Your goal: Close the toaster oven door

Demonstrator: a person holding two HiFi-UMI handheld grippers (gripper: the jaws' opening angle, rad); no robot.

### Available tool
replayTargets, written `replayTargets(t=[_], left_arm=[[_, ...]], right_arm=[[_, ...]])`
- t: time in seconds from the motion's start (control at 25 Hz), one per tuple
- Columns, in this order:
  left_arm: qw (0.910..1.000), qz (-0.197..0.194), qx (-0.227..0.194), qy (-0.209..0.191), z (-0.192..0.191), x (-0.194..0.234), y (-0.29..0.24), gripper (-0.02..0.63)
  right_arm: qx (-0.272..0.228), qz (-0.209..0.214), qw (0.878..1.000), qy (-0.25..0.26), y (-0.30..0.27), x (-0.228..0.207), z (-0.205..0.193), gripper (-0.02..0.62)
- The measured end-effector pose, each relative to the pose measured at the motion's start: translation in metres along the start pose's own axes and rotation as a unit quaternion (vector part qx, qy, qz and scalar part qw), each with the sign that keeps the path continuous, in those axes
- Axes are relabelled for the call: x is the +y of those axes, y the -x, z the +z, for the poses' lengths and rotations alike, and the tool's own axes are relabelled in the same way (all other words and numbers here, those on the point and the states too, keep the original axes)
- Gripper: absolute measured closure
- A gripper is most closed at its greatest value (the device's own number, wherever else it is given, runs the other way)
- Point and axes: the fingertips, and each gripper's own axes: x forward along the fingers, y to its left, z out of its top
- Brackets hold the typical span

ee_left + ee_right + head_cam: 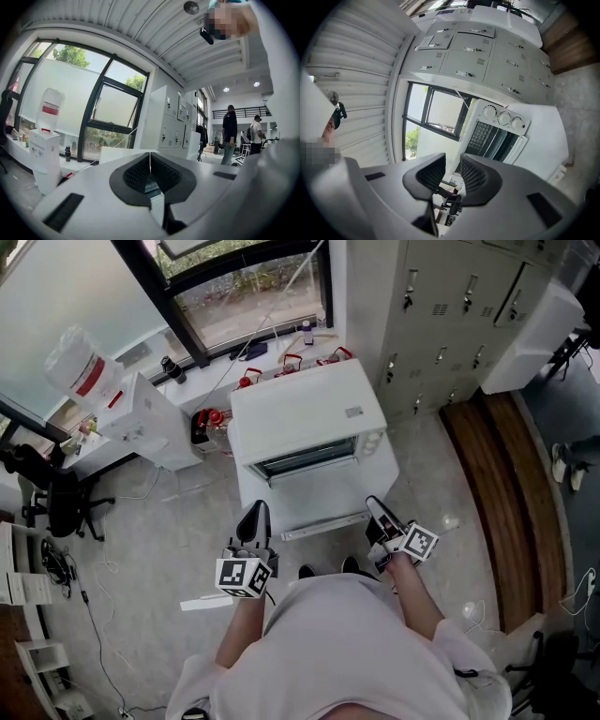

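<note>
A white toaster oven (307, 411) stands on a white stand straight ahead of me, and its door (319, 502) hangs open toward me with the handle bar (323, 528) at its near edge. My left gripper (254, 514) hovers just left of the door's near corner; in the left gripper view (150, 155) its pads meet with nothing between them. At the door's right near corner is my right gripper (377, 509). In the right gripper view (453, 164) its jaws stand apart and empty, and beyond them are the oven's dark cavity (494, 139) and knobs (504, 118).
A water dispenser (136, 413) stands to the left under the window. Grey lockers (450, 306) line the back right wall, and a wooden strip (506, 493) runs along the floor at the right. An office chair (61, 502) is at far left. Two people (230, 133) stand far off.
</note>
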Motion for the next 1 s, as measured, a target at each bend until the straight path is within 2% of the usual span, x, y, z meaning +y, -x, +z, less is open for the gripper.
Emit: replayTargets(t=[0.12,0.44,0.76,1.0], left_arm=[[1.0000,0.004,0.004,-0.001,-0.001,0.000,0.001,0.584],[0.9999,0.007,0.009,-0.005,0.002,-0.006,0.001,0.584],[0.9997,0.016,0.018,-0.008,-0.003,-0.012,0.002,0.584],[0.9993,0.027,0.024,-0.006,-0.006,-0.010,0.002,0.584]], right_arm=[[0.003,-0.010,1.000,-0.016,0.006,-0.016,-0.003,0.450],[0.018,-0.053,0.998,-0.042,0.024,-0.056,-0.017,0.408],[0.052,-0.118,0.989,-0.067,0.050,-0.114,-0.040,0.393],[0.068,-0.152,0.983,-0.076,0.064,-0.140,-0.054,0.388]])
